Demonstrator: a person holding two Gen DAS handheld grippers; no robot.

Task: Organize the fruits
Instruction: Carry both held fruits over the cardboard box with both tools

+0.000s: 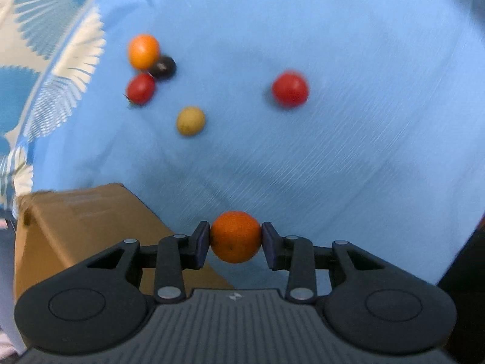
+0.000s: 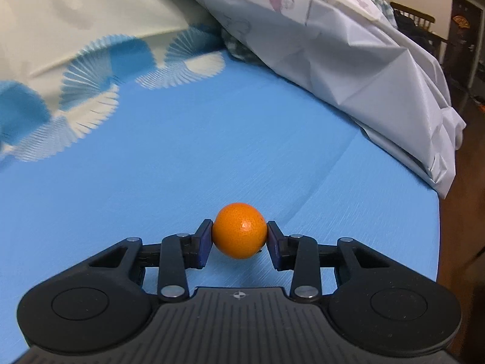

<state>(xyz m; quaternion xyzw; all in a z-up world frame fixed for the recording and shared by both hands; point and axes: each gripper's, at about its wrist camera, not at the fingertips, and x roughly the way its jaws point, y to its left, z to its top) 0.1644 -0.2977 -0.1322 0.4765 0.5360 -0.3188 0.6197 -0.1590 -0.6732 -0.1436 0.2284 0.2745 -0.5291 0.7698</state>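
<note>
My left tongs [image 1: 235, 238] clamp a dark orange [image 1: 235, 236] above the blue bedsheet [image 1: 333, 151], beside a cardboard box [image 1: 85, 230]. My right tongs [image 2: 239, 236] clamp a bright orange [image 2: 239, 234] over the bedsheet.

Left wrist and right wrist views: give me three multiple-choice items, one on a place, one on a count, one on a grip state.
1. The cardboard box sits where in the left wrist view?
A lower left
B upper right
C centre

2. How many loose fruits lie on the blue sheet in that view?
A three
B five
C seven

3. The right gripper is
A open and empty
B shut on an orange
C shut on a tomato

Answers: 1 A, the box fills the lower left corner. 2 B, five lie beyond the held one. 3 B, both pads press its sides.
</note>
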